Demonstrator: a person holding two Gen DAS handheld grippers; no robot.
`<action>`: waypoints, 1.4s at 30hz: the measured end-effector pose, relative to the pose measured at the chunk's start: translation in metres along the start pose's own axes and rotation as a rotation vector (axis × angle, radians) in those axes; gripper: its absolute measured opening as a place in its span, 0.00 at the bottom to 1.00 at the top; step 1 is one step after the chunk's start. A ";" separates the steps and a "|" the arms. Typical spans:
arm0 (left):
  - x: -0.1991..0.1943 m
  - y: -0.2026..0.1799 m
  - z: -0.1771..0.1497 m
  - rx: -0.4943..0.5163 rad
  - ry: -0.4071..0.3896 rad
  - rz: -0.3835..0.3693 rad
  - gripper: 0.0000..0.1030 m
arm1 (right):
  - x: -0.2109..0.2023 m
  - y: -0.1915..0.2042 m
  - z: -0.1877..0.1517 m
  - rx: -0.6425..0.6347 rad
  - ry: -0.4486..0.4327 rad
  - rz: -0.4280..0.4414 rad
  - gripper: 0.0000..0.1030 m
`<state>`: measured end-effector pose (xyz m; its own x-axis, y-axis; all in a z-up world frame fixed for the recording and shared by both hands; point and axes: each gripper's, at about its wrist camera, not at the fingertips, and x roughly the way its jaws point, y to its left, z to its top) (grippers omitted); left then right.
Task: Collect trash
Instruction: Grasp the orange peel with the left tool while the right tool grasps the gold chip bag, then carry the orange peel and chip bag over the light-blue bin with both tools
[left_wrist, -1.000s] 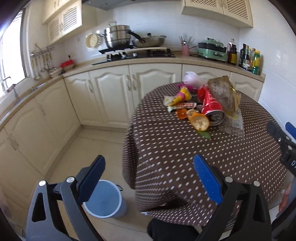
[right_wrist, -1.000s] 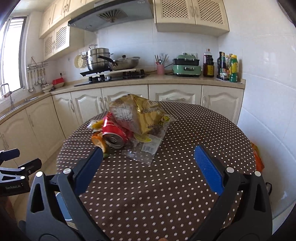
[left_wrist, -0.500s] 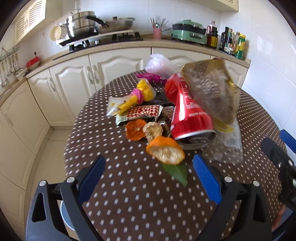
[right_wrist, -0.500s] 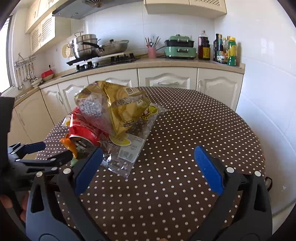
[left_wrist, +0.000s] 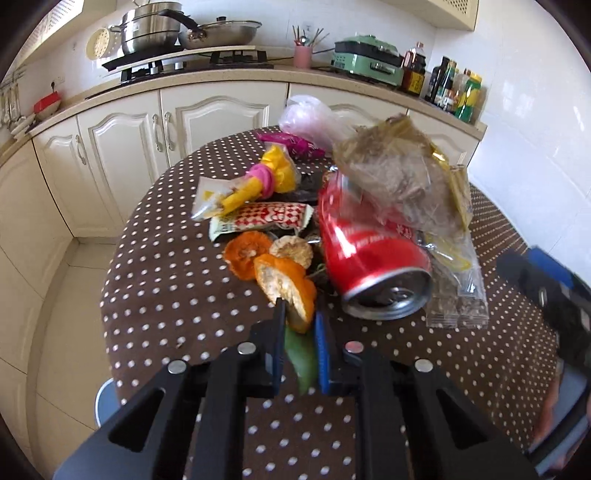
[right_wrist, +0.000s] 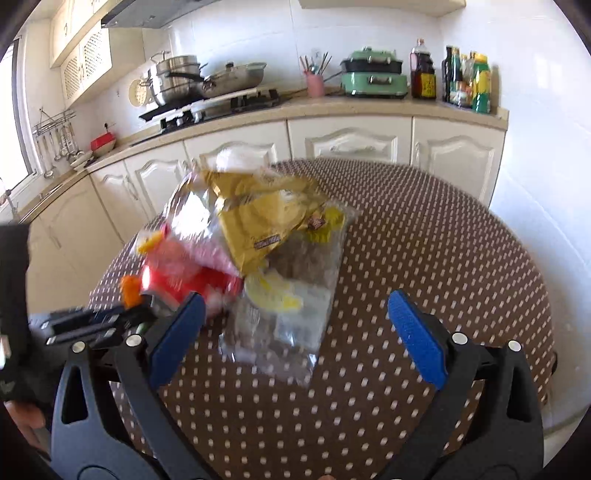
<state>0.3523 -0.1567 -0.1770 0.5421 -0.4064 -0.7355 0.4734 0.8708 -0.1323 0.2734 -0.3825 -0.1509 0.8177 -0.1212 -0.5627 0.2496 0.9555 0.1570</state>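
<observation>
Left hand-held gripper (left_wrist: 300, 314): pinched nearly closed on the orange peel (left_wrist: 286, 286), with a green leaf (left_wrist: 301, 356) hanging between its fingers.
Right hand-held gripper (right_wrist: 295, 334): spread wide, holding nothing, hovering over the clear wrapper (right_wrist: 291, 314).
Trash pile: toward the far-left part of the surface (left_wrist: 166, 295); the peel lies at the pile's near edge, just beside the red can (left_wrist: 369, 258), under the crumpled bag (left_wrist: 399, 177).
Step in hand: probably lifting the peel free.
Doing it well: keep the pinch firm, rise straight, avoid nudging the can, which could roll.
Bin (left_wrist: 105, 402): partly visible below the surface's near-left edge.
</observation>
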 end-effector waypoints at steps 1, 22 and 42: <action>-0.003 0.002 -0.001 -0.004 -0.005 -0.002 0.14 | 0.002 0.002 0.007 0.005 -0.005 0.012 0.94; -0.059 0.053 -0.027 -0.076 -0.116 -0.063 0.13 | 0.046 0.061 0.051 -0.084 0.048 0.148 0.14; -0.147 0.154 -0.083 -0.236 -0.243 0.035 0.12 | -0.033 0.182 0.040 -0.229 -0.126 0.350 0.08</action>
<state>0.2876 0.0599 -0.1439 0.7178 -0.4047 -0.5665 0.2935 0.9137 -0.2810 0.3124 -0.2154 -0.0714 0.8929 0.2025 -0.4022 -0.1638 0.9781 0.1287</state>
